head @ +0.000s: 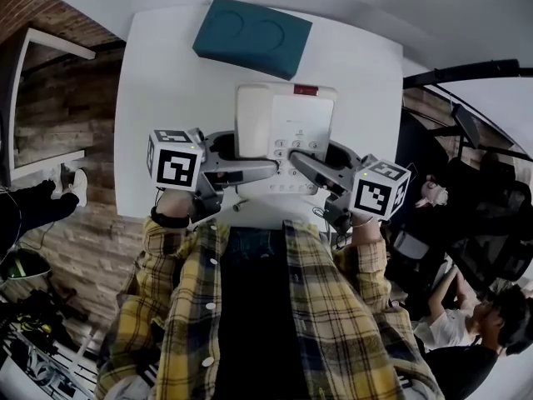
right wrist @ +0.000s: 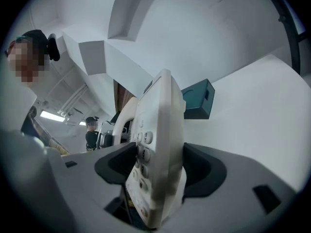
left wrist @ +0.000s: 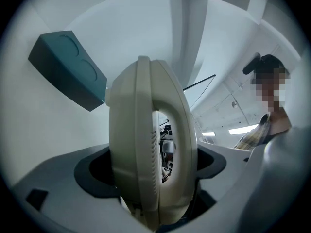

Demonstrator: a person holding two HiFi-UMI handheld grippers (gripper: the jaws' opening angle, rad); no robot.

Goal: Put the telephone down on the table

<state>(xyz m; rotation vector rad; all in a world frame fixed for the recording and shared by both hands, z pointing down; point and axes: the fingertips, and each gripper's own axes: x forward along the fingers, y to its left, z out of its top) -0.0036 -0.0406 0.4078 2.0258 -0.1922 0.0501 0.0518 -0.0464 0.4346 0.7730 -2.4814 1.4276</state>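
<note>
The telephone is clamped by the left gripper at 9 o'clock, the right gripper at 3. Contact with the table appears unmade; level lowering is required.

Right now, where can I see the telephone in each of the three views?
Head view: telephone at centre.
Left gripper view: telephone edge-on, lower centre.
Right gripper view: telephone edge-on, lower centre, keys facing left.
Shared landmark: teal box, top centre, upper left, right of centre, in that order.
</note>
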